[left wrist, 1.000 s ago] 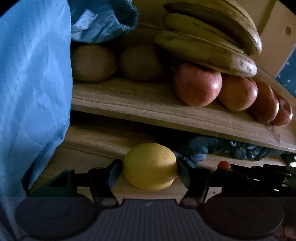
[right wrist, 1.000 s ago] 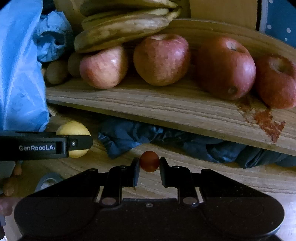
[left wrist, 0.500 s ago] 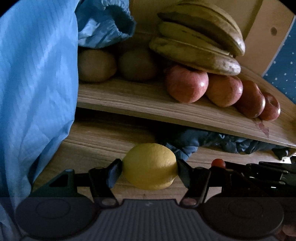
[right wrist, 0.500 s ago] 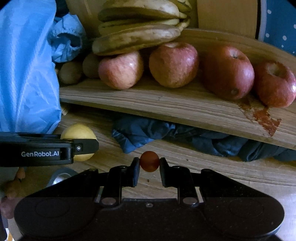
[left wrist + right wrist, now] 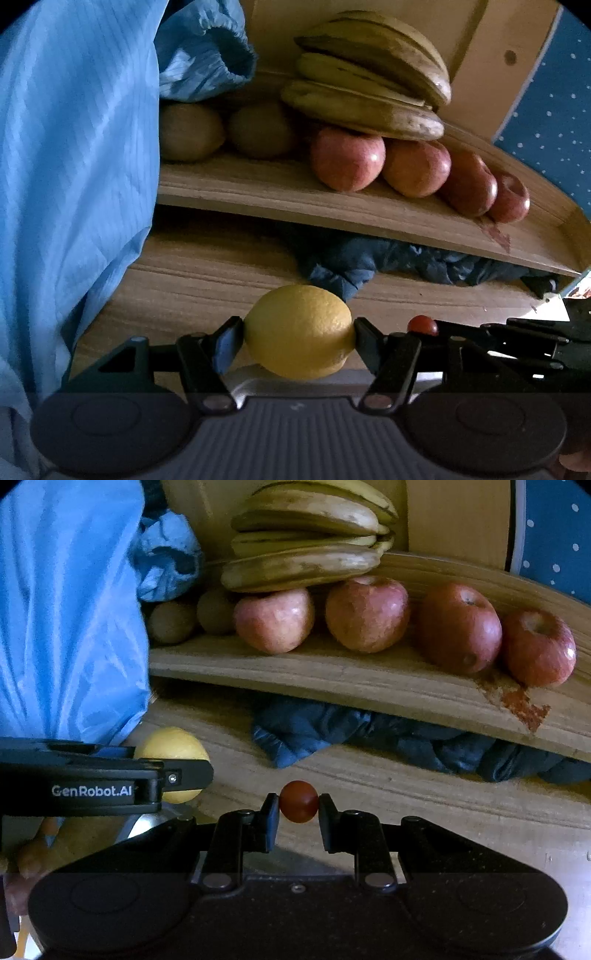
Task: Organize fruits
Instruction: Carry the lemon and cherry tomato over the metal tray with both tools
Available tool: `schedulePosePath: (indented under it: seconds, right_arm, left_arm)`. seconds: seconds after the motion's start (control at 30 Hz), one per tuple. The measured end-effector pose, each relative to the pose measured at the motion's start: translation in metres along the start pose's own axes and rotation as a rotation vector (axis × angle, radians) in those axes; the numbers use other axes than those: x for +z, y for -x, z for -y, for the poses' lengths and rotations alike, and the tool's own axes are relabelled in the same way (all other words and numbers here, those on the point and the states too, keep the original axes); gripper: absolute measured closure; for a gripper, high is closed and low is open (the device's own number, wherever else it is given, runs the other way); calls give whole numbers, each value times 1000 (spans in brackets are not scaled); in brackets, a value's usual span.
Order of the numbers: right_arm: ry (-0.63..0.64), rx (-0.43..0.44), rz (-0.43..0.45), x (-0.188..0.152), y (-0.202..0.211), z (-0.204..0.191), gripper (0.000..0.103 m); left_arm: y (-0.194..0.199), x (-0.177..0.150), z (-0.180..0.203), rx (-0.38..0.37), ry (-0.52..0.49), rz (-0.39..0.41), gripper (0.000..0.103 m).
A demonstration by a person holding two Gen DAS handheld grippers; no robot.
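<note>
One text can be read: "GenRobot.AI", in pale letters on the black side of the left gripper (image 5: 173, 764), at the lower left of the right wrist view. It runs level along the arm, just left of a small screw. In the left wrist view nothing can be read.

lemon (image 5: 299, 330): yellow, clamped sideways above lower board | cherry tomato (image 5: 298, 801): red, pinched | apples (image 5: 367, 614), bananas (image 5: 303, 566), kiwis (image 5: 188, 136): lined along shelf (image 5: 332, 675)
</note>
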State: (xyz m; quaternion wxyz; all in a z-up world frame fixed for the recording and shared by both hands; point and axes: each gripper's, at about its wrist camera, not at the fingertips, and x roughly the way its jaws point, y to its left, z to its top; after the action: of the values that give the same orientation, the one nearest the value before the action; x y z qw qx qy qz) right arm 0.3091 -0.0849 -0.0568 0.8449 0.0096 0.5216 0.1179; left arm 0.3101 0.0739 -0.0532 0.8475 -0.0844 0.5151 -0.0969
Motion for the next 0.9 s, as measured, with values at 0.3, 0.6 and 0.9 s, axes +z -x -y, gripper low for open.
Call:
schedulePosePath:
  seconds: [0.3, 0.6, 0.9]
  right_arm:
    - [24, 10, 6, -20, 21, -20, 79]
    - [34, 20, -11, -49, 40, -38, 79]
    - [22, 14, -32, -77, 54, -49, 79]
  left_arm:
    - [14, -12, 0, -27, -29, -3, 34]
    - [29, -27, 0, -49, -57, -5, 34]
    - [39, -46, 5, -73, -86, -19, 34]
